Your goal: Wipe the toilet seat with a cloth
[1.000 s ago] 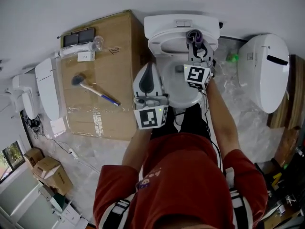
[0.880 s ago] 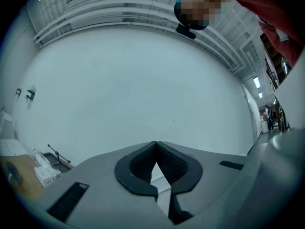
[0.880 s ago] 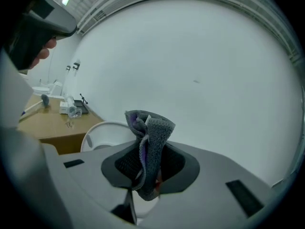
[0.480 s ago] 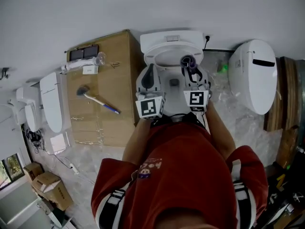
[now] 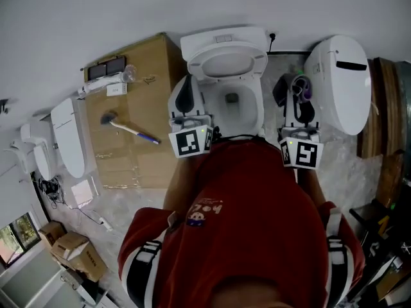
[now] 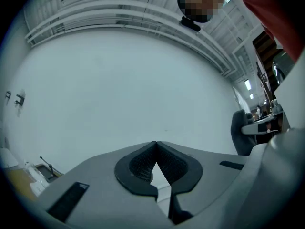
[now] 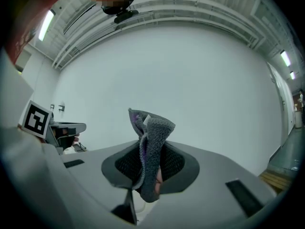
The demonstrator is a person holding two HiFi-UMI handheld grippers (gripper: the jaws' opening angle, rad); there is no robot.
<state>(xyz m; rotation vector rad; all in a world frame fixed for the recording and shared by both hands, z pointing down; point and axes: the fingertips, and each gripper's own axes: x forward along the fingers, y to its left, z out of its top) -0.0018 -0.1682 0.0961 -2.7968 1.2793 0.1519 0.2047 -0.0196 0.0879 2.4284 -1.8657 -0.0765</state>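
Note:
The white toilet (image 5: 223, 43) stands against the wall with its lid up, and its seat (image 5: 257, 105) rings the open bowl. My right gripper (image 5: 297, 95) hangs to the right of the bowl, off the seat, and is shut on a grey and purple cloth (image 5: 302, 86). In the right gripper view the cloth (image 7: 151, 147) stands folded between the jaws of the right gripper (image 7: 150, 162), which points at the bare wall. My left gripper (image 5: 186, 90) is beside the bowl's left rim. The left gripper view shows that gripper (image 6: 155, 146) shut with nothing in it.
A large cardboard box (image 5: 138, 95) with a long-handled brush (image 5: 128, 128) on it stands left of the toilet. A second white toilet (image 5: 339, 82) is close on the right. Another white fixture (image 5: 67, 136) and small cartons (image 5: 70, 249) lie at the far left.
The right gripper with the cloth has come off the toilet bowl and swung out to its right side. The left gripper has drawn back to the bowl's left edge.

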